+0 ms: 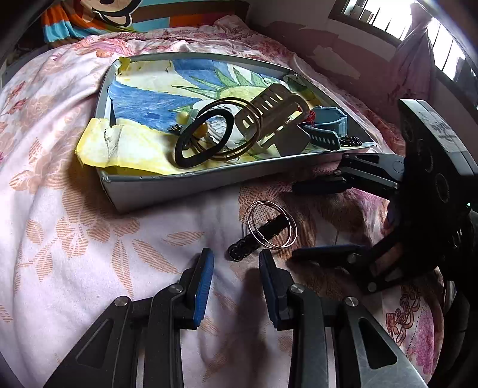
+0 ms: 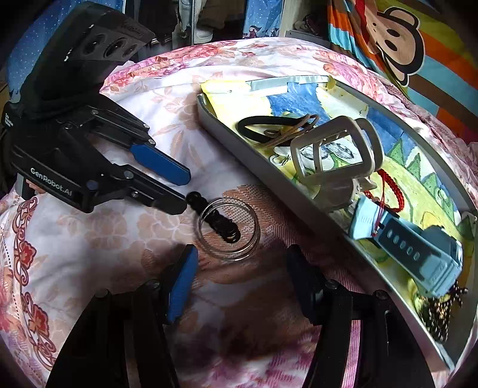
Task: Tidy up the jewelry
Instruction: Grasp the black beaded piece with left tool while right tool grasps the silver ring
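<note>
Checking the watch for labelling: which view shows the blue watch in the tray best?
The right wrist view: the blue watch lies close by in the tray, strap holes and case clear. In the left wrist view, the watch sits small at the tray's far end, partly hidden behind a cream hair clip.

My tongs [image 2: 185, 189] are black linkages with silver screws, blue pads [image 2: 159, 161], and white "GenRobot.AI" lettering on one.

Daylit fisheye views, sharp at centre.
Blown-out window [image 1: 388, 21] glare upper right; soft shadows on bedspread [image 1: 74, 223]; edges curved, vignetted.
</note>
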